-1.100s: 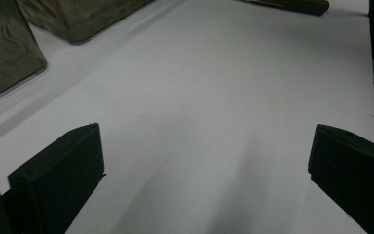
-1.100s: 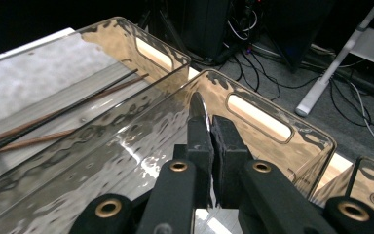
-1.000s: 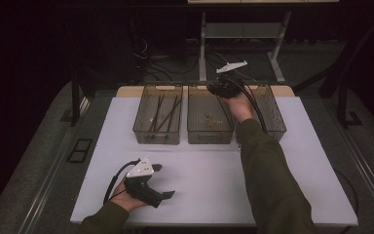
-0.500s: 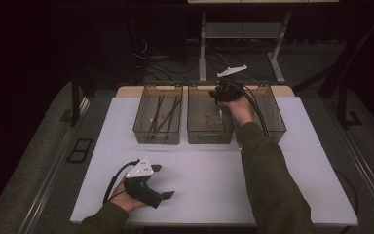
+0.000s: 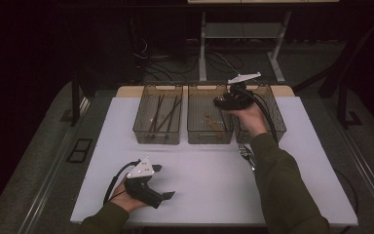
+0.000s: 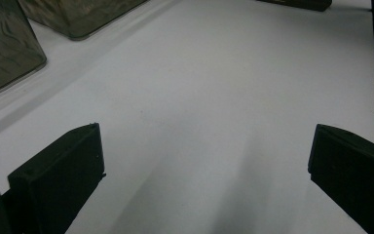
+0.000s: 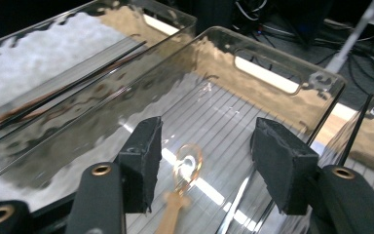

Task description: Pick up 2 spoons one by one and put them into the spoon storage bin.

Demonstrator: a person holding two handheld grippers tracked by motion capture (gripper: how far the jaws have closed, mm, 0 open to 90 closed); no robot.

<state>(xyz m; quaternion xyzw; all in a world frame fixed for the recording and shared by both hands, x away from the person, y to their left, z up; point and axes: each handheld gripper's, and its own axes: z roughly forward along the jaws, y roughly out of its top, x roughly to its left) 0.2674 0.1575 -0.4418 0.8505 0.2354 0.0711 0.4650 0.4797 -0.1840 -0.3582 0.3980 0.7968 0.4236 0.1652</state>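
R claw (image 7: pixel 204 163) spread, just opened, over mid bin (image 7: pixel 292 87) spoon (image 7: pixel 182 183) | L claw (image 6: pixel 204 180) spread, bare tabletop (image 6: pixel 214 87)

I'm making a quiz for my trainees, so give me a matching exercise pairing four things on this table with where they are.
Things:
1. golden spoon
2. dark chopsticks
3. left tongs
4. silver cutlery

Places:
A. on the white table in front of the bins, beside the person's right sleeve
B. in the left bin
C. low over the bare near part of the table
D. on the floor of the middle bin, below the open right tongs

Pairs: 1-D, 2-B, 3-C, 4-A
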